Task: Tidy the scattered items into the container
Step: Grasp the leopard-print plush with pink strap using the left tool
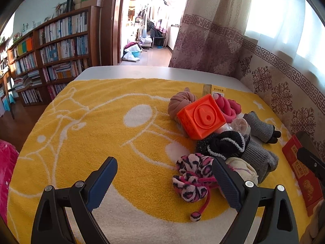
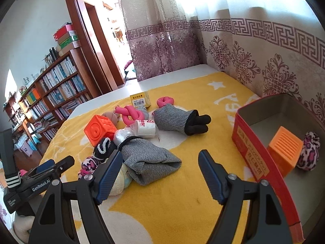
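**Both tools wide and empty over the pile, red tin waiting at the right**

The yellow towel (image 2: 162,213) covers the surface and carries everything. To the right of the right tool (image 2: 160,174) stands the red tin container (image 2: 251,154), open-topped and close by, probably so that each drop is short; an orange ridged block (image 2: 284,148) and a leopard-print fuzzy sock (image 2: 309,152) already lie inside it. The scattered items sit bunched ahead and to the left of that tool: a folded grey sock (image 2: 150,158) just beyond its left finger, a grey glove with black fingers (image 2: 178,120) farther ahead, an orange toy cube (image 2: 99,130), and a knotted pink foam roller (image 2: 132,113). The right tool's jaws stand wide, gripping nothing. The left tool (image 1: 164,183) is equally wide and empty, with another leopard-print sock (image 1: 193,174) lying against the inside of its right finger.
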`<state>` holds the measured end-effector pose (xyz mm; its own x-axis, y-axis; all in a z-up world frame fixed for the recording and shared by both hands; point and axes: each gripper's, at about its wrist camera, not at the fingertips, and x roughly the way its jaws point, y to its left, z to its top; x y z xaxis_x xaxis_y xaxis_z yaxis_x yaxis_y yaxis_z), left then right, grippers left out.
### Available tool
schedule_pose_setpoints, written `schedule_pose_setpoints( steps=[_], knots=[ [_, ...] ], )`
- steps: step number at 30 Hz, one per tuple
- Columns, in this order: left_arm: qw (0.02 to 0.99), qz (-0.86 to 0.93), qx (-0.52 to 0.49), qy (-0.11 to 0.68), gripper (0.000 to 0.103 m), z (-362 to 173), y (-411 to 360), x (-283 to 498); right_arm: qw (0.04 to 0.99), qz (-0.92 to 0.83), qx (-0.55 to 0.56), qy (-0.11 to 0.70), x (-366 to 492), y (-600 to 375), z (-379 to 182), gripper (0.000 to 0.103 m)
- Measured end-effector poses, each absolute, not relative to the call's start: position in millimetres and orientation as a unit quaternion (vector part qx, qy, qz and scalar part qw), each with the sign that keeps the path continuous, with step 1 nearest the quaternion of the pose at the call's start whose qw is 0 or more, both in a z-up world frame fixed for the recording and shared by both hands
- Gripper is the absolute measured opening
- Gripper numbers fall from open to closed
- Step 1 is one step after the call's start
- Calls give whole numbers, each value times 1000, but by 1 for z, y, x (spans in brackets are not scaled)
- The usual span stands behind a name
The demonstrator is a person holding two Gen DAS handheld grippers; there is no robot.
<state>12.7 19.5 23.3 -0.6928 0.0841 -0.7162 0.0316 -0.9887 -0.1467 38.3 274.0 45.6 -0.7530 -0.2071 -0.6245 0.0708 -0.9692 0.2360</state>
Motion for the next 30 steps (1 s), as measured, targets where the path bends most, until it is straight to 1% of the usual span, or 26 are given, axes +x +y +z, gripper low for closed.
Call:
schedule_pose_setpoints(
  steps=[10, 14, 16, 22, 30],
  knots=[
    [62, 882, -463, -63, 96, -16, 37, -8, 85, -918, 366, -127, 18, 277, 15, 80],
    [55, 881, -470, -35, 98, -18, 49, -11, 90, -917, 367, -131, 15, 279, 9, 80],
    [57, 879, -472, -38, 102, -20, 48, -14, 91, -919, 363, -128, 16, 279, 11, 80],
    [32, 875, -483, -7, 102, -23, 56, -22, 96, -924, 355, -106, 19, 274, 12, 80],
    [24, 876, -481, -14, 102, -23, 55, -24, 108, -917, 365, -120, 17, 275, 8, 80]
  ],
)
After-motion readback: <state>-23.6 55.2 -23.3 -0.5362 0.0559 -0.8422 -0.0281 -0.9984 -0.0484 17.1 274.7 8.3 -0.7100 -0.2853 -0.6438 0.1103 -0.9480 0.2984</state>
